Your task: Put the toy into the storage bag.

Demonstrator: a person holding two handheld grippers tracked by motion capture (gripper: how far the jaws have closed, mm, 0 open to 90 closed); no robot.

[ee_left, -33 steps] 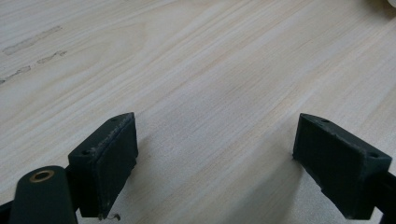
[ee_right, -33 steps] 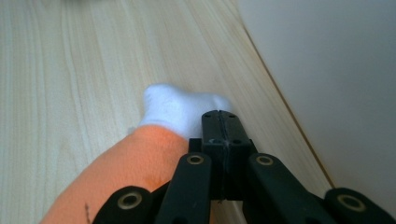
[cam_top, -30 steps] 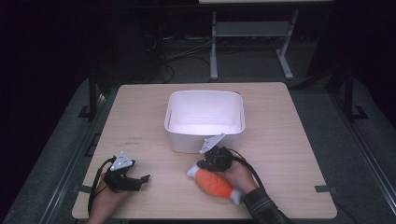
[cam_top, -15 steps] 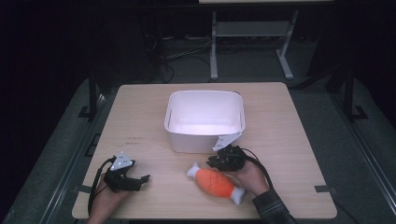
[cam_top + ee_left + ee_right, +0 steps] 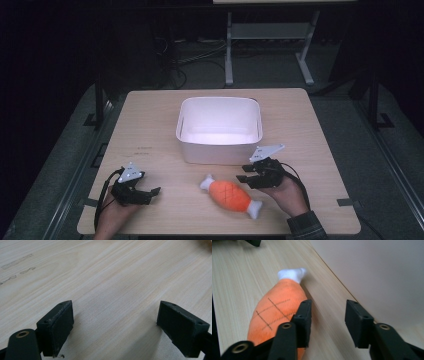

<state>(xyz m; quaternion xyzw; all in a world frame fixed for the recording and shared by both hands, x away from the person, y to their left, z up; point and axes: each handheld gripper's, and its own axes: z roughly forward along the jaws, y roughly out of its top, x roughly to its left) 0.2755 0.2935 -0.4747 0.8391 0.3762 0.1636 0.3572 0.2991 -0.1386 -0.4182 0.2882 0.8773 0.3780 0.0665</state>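
Dark surroundings frame the tabletop (image 5: 150,125). Right tongs (image 5: 248,174), spread and just opening with nothing between, sit at three o'clock of the plush drumstick (image 5: 230,195); left tongs (image 5: 150,194) gape empty. Re-closing off-centre would probably nudge the plush toward the white bin (image 5: 220,150).

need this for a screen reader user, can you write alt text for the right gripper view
An orange plush toy with white ends and stitched crosshatch lines lies on a light wooden table, just left of the right gripper, whose two black jaws stand open with nothing between them. A white bin wall rises on the right.
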